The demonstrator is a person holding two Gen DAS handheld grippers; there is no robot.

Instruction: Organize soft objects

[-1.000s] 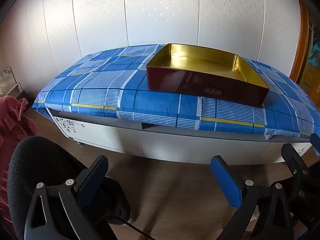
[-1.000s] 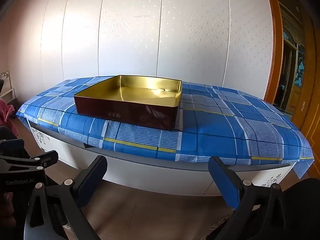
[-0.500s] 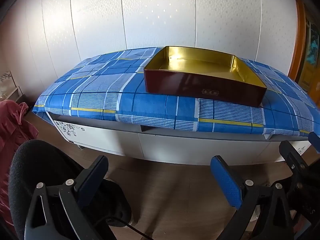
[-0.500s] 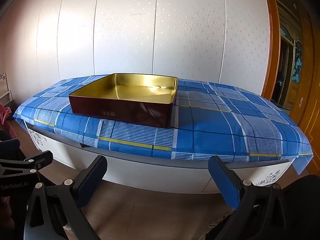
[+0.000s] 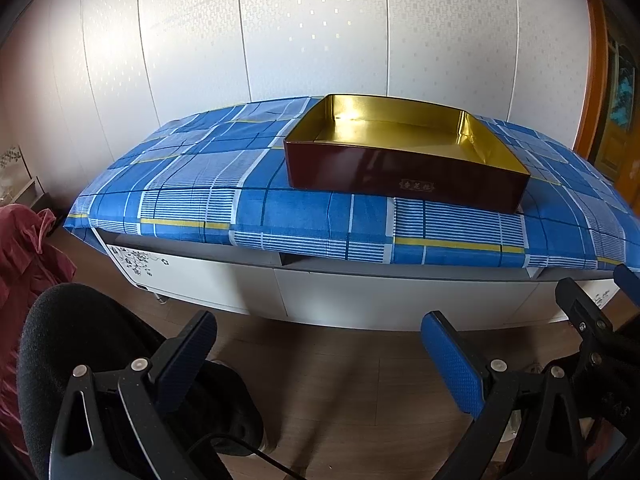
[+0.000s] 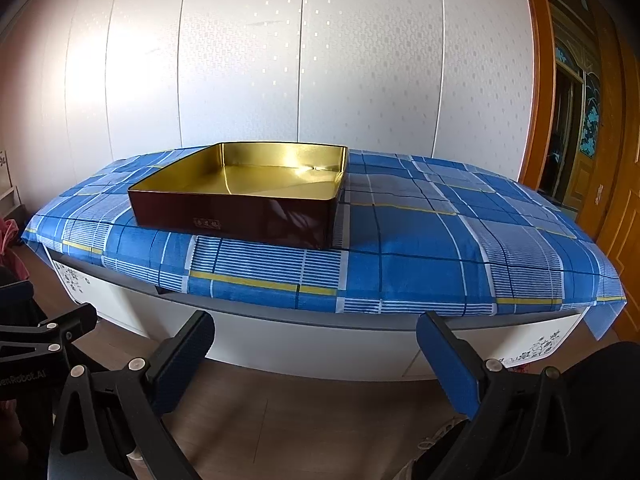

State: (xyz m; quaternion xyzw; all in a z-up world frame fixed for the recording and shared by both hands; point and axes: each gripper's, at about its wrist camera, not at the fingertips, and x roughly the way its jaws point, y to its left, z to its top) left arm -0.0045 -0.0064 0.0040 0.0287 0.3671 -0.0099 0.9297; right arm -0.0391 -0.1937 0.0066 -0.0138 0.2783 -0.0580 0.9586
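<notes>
A shallow dark-red box (image 5: 404, 172) (image 6: 236, 216) with a shiny gold inside sits empty on a cabinet covered by a blue plaid cloth (image 5: 224, 184) (image 6: 440, 248). My left gripper (image 5: 320, 344) hangs open over the wooden floor, well short of the cabinet's front. My right gripper (image 6: 316, 344) is open too, at about the same height, with nothing between its fingers. No soft object lies on the cloth. A red garment (image 5: 24, 264) is bunched at the far left.
The white cabinet (image 5: 320, 292) (image 6: 320, 344) stands against a white panelled wall (image 6: 320, 60). A black padded round thing (image 5: 72, 344) sits at lower left. The other gripper's frame (image 5: 592, 320) (image 6: 36, 340) shows at each view's edge. An orange wooden door (image 6: 600, 152) is at right.
Both views have drifted slightly and risen a little, so the box now sits lower in the frames. Both grippers stay open.
</notes>
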